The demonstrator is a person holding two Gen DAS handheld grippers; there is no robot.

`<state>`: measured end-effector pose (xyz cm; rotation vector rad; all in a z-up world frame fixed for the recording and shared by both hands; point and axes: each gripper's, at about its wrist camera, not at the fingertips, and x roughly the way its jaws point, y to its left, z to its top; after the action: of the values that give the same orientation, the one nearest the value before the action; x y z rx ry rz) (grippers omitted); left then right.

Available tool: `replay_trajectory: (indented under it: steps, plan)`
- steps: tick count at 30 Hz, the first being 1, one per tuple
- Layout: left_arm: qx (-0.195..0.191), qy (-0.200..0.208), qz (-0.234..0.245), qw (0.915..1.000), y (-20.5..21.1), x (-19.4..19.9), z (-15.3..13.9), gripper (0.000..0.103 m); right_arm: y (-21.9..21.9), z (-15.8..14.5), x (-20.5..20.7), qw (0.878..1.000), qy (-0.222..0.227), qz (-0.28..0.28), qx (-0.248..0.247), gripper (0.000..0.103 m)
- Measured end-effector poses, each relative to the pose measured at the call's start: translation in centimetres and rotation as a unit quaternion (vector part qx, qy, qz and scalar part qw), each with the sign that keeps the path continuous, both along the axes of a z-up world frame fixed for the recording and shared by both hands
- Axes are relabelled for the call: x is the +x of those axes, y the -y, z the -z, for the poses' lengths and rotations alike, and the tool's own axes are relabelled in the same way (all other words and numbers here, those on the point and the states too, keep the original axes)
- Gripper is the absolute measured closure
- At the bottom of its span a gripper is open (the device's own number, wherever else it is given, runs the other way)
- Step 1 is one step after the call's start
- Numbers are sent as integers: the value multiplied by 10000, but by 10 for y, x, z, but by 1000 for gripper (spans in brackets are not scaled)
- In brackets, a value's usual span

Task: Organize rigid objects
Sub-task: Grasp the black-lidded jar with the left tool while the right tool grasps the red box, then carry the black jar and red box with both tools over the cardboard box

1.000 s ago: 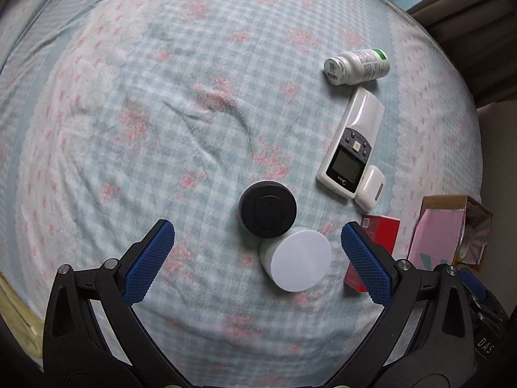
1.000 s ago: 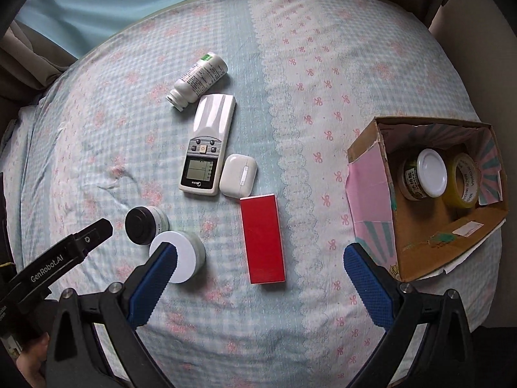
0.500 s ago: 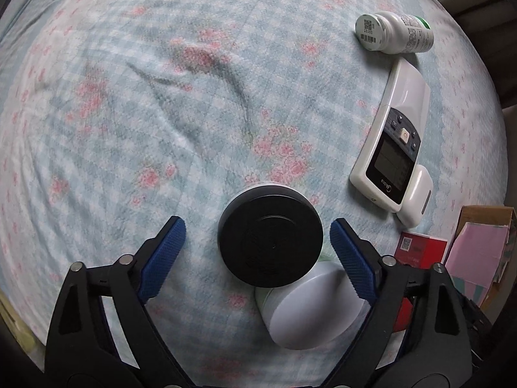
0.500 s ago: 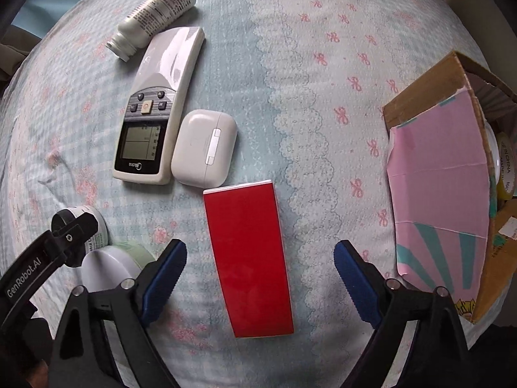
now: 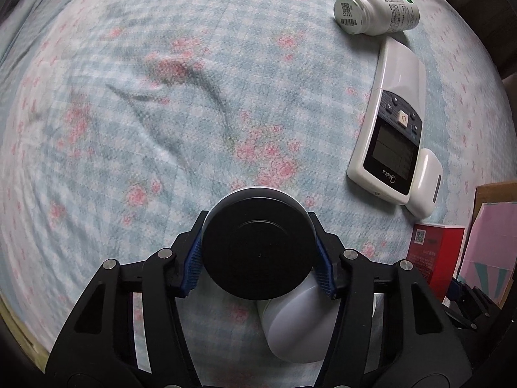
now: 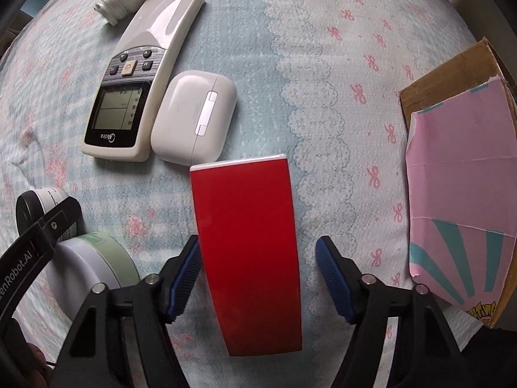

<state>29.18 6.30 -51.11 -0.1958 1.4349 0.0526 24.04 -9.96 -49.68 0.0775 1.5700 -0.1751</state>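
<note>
My left gripper (image 5: 258,260) is shut on a black-lidded round jar (image 5: 258,242) on the bed; both blue pads press its sides. A white-lidded green jar (image 5: 297,326) lies just behind it, also in the right wrist view (image 6: 87,268). My right gripper (image 6: 258,274) straddles a red box (image 6: 248,252). Its left pad touches the box side, its right pad stands off with a gap. The left gripper and the black-lidded jar (image 6: 29,210) show at the lower left of the right wrist view.
A white remote (image 6: 142,74), a white earbud case (image 6: 194,123) and a lying pill bottle (image 5: 374,13) lie on the checked floral bedsheet (image 5: 129,97). A cardboard box with a pink flap (image 6: 458,200) stands at the right.
Both grippers came down closer to the bed. The left jaws closed onto the black-lidded jar. The right jaws narrowed around the red box.
</note>
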Motion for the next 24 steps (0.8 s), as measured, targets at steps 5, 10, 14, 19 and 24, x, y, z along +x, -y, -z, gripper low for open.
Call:
replay_trajectory:
  steps: [5, 10, 14, 19, 24]
  plan:
    - [-31, 40, 55, 10000, 4, 4, -3, 50, -17, 4, 2, 9998, 17, -178, -110, 64]
    - [-80, 61, 80, 9999, -3, 0, -8, 50, -20, 6, 3, 9998, 1, -197, -65, 64]
    - [-145, 143, 97, 9997, -14, -4, -17, 50, -16, 0, 5, 9999, 16, -115, 48, 64]
    - [-183, 282, 154, 9993, -19, -8, -29, 50, -1, -14, 6, 9996, 113, 28, 262, 64]
    - [-252, 421, 176, 9986, -27, -10, -50, 50, 6, -35, 2, 9984, 229, 198, 483, 64]
